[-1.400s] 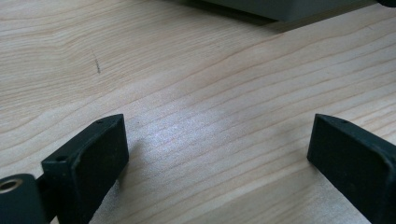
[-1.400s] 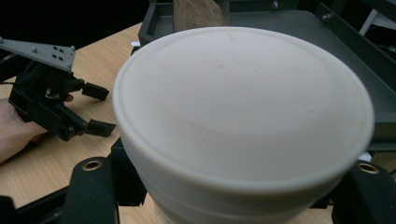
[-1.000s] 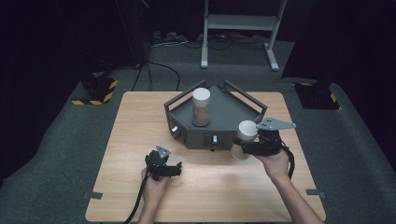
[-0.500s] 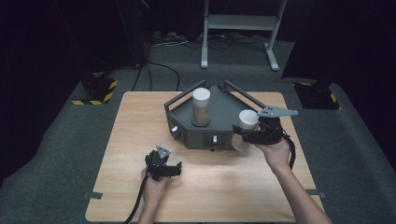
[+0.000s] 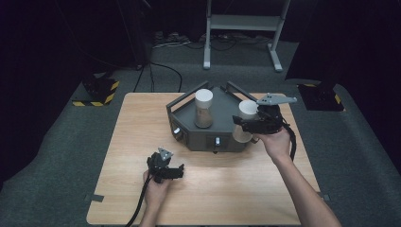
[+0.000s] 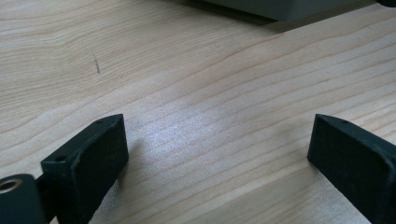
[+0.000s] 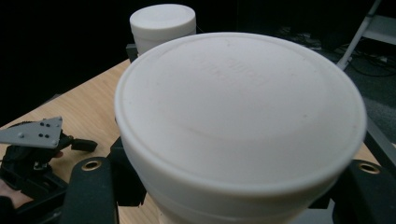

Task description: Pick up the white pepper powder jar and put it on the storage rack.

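On the left, the left gripper (image 5: 165,170) rests low on the wooden table (image 5: 113,179), its jaws spread wide with only bare wood between them. Just beyond it sits a dark grey box (image 5: 208,130) with handles, and a white-lidded jar (image 5: 204,108) stands upright on top of it. To the right, the right gripper (image 5: 242,124) pinches a second white-lidded jar (image 5: 245,120), holding it upright in the air at the box's right front corner, beside the first jar.

Matt white plastic jar lid (image 7: 240,107), pale grained wooden table (image 6: 196,93), matt black claw jaws
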`<state>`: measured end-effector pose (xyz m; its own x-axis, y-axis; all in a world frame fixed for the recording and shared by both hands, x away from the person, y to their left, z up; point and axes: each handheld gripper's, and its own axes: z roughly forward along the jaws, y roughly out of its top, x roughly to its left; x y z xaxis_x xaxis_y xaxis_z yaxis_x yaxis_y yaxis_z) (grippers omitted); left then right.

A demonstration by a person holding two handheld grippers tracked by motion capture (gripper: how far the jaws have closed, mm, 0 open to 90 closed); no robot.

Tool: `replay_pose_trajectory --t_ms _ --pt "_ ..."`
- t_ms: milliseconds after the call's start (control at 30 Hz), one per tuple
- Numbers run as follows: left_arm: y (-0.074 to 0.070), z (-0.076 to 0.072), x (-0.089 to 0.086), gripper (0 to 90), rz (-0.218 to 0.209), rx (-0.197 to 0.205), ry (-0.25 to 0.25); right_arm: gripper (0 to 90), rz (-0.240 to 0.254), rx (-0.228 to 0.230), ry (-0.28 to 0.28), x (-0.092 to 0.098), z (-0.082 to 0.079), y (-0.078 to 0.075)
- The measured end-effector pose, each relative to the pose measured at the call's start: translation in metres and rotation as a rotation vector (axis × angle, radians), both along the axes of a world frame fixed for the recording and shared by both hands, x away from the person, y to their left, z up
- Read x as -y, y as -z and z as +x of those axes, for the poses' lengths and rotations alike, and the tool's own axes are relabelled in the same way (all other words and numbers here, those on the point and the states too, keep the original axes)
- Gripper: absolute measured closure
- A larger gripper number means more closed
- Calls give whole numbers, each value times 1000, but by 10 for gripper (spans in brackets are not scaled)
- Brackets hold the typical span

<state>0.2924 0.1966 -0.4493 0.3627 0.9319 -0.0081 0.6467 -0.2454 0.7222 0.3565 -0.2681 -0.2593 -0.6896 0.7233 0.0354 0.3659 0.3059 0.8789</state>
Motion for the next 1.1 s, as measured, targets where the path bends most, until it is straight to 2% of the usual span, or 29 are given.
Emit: replay_pose_trajectory --t_ms 400,600,1100 --pt "0 0 0 51 0 -1 1 341 9 -23 32 -14 21 -7" --pt "0 0 0 50 -1 -1 1 342 18 -35 63 -21 31 -6" --pt "0 0 0 50 -1 0 0 342 1 -39 113 -38 49 -2"
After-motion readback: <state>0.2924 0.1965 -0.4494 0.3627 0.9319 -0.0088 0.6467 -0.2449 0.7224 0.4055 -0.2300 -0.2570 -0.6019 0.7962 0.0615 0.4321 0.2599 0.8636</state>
